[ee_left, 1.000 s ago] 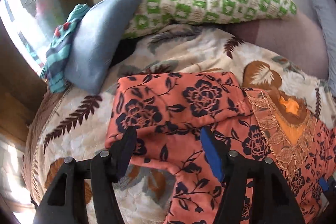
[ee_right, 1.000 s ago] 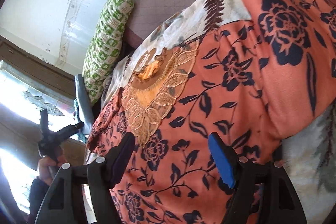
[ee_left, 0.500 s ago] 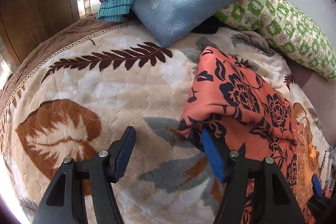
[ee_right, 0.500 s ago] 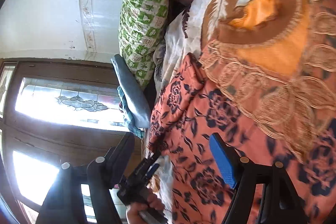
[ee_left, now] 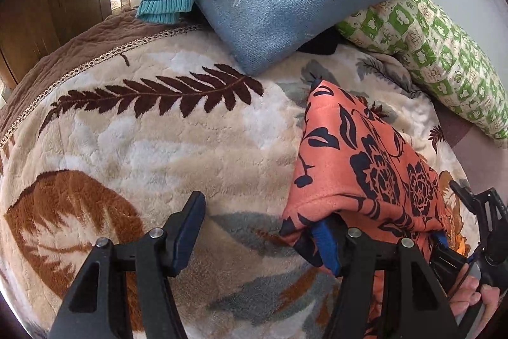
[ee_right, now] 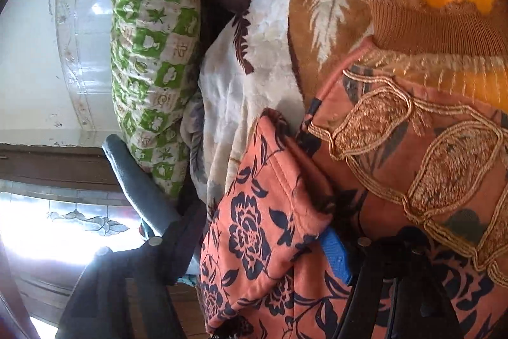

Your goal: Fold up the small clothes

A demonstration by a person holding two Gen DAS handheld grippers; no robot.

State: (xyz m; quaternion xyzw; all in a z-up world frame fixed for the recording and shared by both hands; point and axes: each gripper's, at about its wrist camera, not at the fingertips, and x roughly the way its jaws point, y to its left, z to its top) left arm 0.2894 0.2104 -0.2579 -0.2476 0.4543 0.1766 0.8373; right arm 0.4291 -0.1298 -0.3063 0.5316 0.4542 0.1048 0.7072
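Since the earlier frames the orange floral garment [ee_left: 365, 167] has gone from lying spread flat to being doubled over, its folded sleeve edge now draped over the left gripper's blue-padded finger [ee_left: 324, 243], and the right gripper has swung in close beside the left.

The left gripper [ee_left: 257, 231] points steeply down at the leaf-patterned blanket [ee_left: 158, 148], jaws about half open with only blanket between them; the cloth hangs on the outside of one finger, not pinched.

The right gripper [ee_right: 254, 240] points shallowly down and rolled sideways; its jaws have just been closing, with a floral fold between them, though whether the pads press on it cannot be told.

The garment lies toward the bed's pillow-side edge, near the green checked pillow [ee_right: 152, 53].
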